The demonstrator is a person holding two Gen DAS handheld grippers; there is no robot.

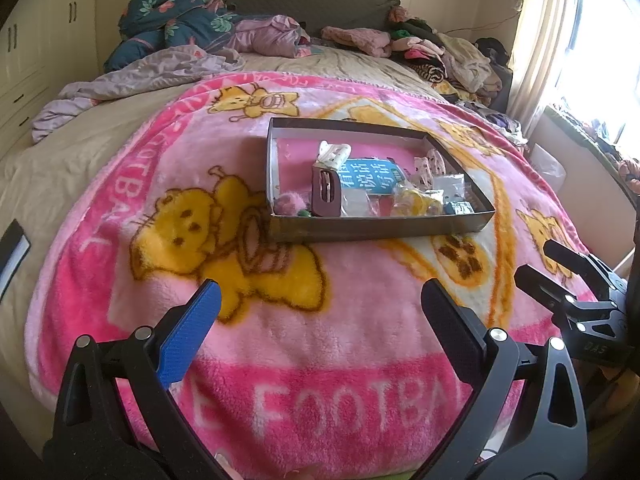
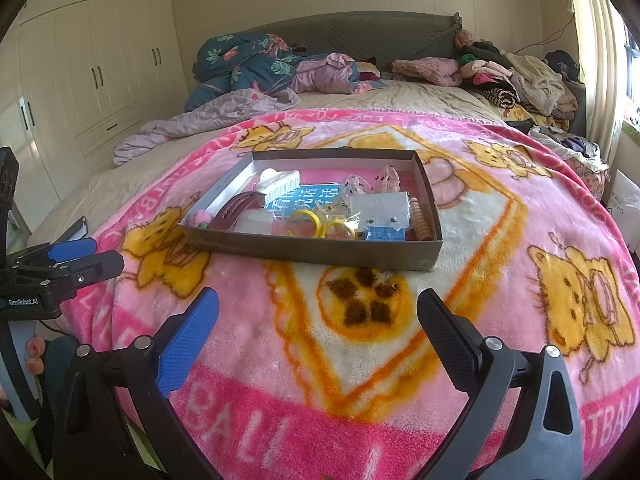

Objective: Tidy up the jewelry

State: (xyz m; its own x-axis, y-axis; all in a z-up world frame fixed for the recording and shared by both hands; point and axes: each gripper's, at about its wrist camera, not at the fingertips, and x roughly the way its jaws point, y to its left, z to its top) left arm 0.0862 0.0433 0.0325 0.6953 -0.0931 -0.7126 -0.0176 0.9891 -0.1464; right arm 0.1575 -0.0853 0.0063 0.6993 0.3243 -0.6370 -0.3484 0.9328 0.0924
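Ahead of both grippers, on the pink blanket (image 2: 472,216) over the bed, sits the box (image 2: 312,249), a shallow dark cardboard tray holding the jewelry and hair pieces. Both grippers hover short of it, over the blanket's near part, well apart from its near wall. For the right gripper (image 2: 318,330) the box lies straight ahead and slightly left, long axis running left to right across the view; for the left gripper (image 1: 320,316) it lies ahead and somewhat right, turned at a slant. Neither looks clearly nearer, though the right one faces it more squarely. Both sets of jaws stand wide apart and hold nothing. Inside the box, a white comb (image 2: 280,184) lies toward the far left, a maroon clip (image 2: 234,212) at the left, yellow rings (image 2: 320,222) near the front middle, a small blue box (image 2: 386,235) front right, and a white card (image 2: 380,207) behind it. A blue packet (image 2: 304,199) carries white Chinese characters, too small to read surely. The blanket shows "FOOTBALL" in white; the left gripper's body reads "GenRobot.AI" in the right view.
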